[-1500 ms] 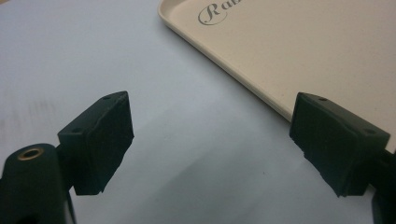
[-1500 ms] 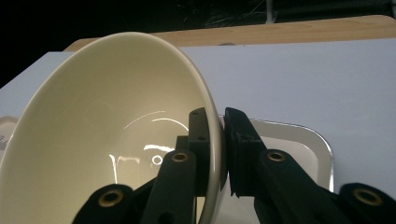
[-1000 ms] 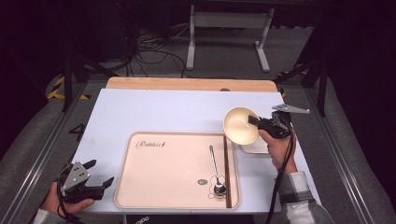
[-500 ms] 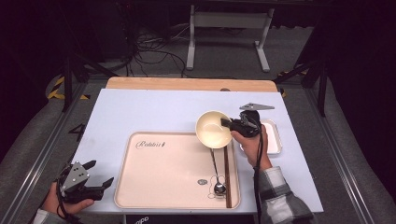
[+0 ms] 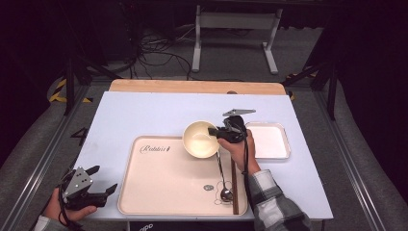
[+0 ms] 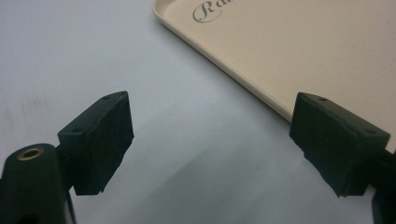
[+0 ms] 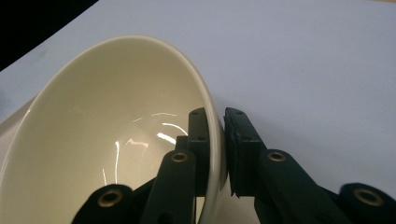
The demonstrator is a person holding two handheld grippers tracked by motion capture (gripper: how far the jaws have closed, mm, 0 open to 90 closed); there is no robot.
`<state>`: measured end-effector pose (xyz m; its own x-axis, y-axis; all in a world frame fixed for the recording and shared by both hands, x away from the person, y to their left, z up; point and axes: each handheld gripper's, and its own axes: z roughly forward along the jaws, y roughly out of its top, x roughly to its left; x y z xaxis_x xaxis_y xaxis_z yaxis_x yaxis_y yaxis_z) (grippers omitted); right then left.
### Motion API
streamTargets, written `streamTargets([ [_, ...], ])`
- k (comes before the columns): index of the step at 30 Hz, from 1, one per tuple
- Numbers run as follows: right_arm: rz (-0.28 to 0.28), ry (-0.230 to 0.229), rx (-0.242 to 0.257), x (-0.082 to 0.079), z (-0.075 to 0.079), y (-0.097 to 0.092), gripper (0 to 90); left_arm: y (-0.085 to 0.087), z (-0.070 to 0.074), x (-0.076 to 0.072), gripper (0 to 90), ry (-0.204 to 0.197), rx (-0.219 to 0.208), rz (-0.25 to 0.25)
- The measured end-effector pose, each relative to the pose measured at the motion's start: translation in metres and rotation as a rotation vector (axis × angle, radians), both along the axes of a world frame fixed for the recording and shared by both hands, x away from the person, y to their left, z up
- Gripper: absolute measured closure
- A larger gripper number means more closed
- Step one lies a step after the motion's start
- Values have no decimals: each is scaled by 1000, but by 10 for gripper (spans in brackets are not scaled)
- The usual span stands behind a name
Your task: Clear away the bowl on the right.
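A cream bowl (image 5: 199, 139) hangs tilted over the far edge of the beige tray (image 5: 159, 185), held by its rim. My right gripper (image 5: 213, 132) is shut on that rim, one pad inside the bowl (image 7: 116, 130) and one outside, as the right gripper view shows (image 7: 217, 149). A spoon (image 5: 222, 178) lies on the tray's right part beside a dark chopstick-like strip (image 5: 234, 185). My left gripper (image 5: 103, 180) rests at the table's near left corner, open with nothing between its fingers (image 6: 100, 140); the tray edge (image 6: 243, 88) lies just ahead of it.
A small white square dish (image 5: 269, 140) sits to the right of the tray on the pale blue tabletop (image 5: 144, 115). A wooden strip (image 5: 192, 86) runs along the far edge. Cables and a metal stand (image 5: 235, 24) lie on the dark floor beyond.
My right gripper has carried the bowl leftward and a little down, from over the white dish to above the tray's far edge. The left gripper has not moved.
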<state>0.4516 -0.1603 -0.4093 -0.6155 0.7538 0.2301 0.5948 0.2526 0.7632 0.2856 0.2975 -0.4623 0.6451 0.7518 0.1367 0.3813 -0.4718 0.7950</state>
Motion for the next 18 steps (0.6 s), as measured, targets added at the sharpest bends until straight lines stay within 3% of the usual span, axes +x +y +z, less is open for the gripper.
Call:
streamTargets([
  [9, 0, 35, -34, 5, -12, 9, 813, 0, 0, 0, 143, 3, 4, -3],
  [18, 2, 67, -8, 10, -19, 11, 818, -1, 0, 0, 143, 7, 5, -6],
])
